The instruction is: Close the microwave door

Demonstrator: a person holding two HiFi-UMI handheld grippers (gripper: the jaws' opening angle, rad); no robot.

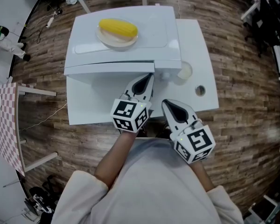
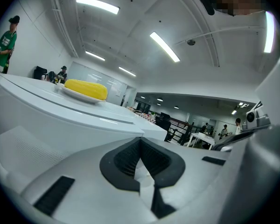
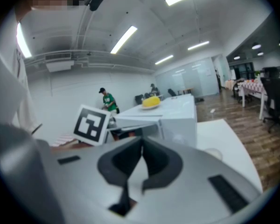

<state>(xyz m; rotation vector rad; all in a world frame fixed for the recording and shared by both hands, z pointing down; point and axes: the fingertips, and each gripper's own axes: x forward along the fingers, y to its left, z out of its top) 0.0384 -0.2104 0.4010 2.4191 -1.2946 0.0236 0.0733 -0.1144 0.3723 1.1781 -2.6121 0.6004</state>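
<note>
We are counting one white microwave [image 1: 154, 22], one plate [image 1: 102, 37], one corn cob [image 1: 118, 28], two grippers and two small round things on one white table [image 1: 196, 45]. The microwave is sitting on the table's far part, and its door [image 1: 107, 69] is facing us. The door is not lying flush: in the head view its top edge is jutting out past the panel to its right, and the right gripper view is showing a dark gap behind it. The plate is resting on top of the microwave, toward the left, and it is holding the single yellow cob, which is lying on its side. To the right of the microwave, a pale round thing [image 1: 184, 71] is lying on the table just beside its front corner, and a smaller round thing with a dark centre [image 1: 199, 90] is lying nearer to us. The left gripper [image 1: 148, 80] is pointing at the right end of the door with its jaws pressed together and nothing between them. We cannot tell whether the tips are touching the door. The right gripper [image 1: 168, 105] is hovering nearer to us, over the table's front edge, apart from the microwave. Its jaws are pressed together too and are pinching nothing. A second table with a checked cloth [image 1: 2, 120] is standing off to the left.
</note>
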